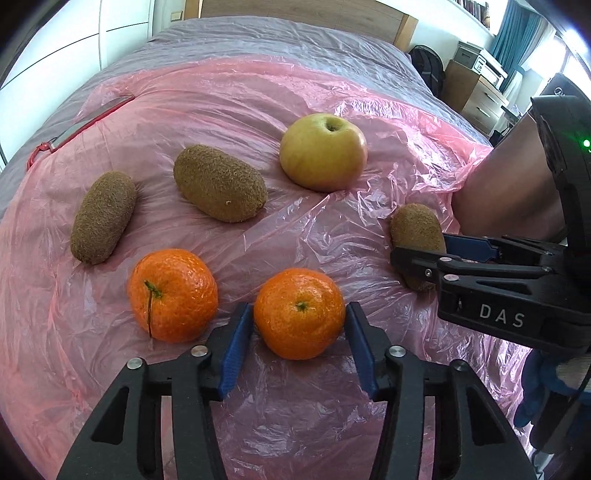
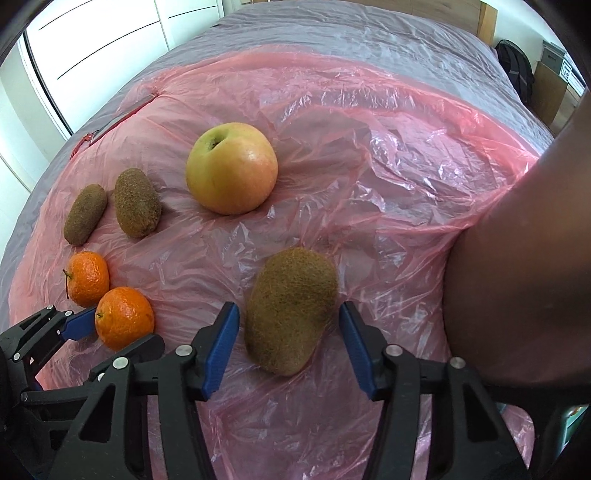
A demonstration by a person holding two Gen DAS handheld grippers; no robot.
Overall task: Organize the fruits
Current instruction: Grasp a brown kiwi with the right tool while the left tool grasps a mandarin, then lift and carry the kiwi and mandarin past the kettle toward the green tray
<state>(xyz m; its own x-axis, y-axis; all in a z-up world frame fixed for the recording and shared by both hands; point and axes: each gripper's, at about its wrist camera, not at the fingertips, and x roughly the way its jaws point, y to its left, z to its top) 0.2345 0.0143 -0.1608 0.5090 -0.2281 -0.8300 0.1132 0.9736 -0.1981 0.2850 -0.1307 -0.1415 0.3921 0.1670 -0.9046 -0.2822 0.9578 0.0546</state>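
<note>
Fruits lie on a pink plastic sheet [image 1: 295,103] over a bed. My left gripper [image 1: 299,317] is open around a mandarin [image 1: 299,313], its blue pads at the fruit's sides; whether they press on it I cannot tell. A second mandarin [image 1: 172,294] lies to its left. Two kiwis [image 1: 103,216] [image 1: 219,182] and a yellow-green apple [image 1: 323,151] lie beyond. My right gripper [image 2: 288,325] is open around a third kiwi [image 2: 290,310], with gaps on both sides. That kiwi [image 1: 417,236] shows at right in the left wrist view.
The grey bedcover [image 2: 332,29] extends beyond the sheet. A red zip strip [image 1: 81,125] lies at the far left. A person's bare limb [image 2: 517,258] rests on the right side of the sheet. Drawers and a backpack [image 1: 428,70] stand beyond the bed.
</note>
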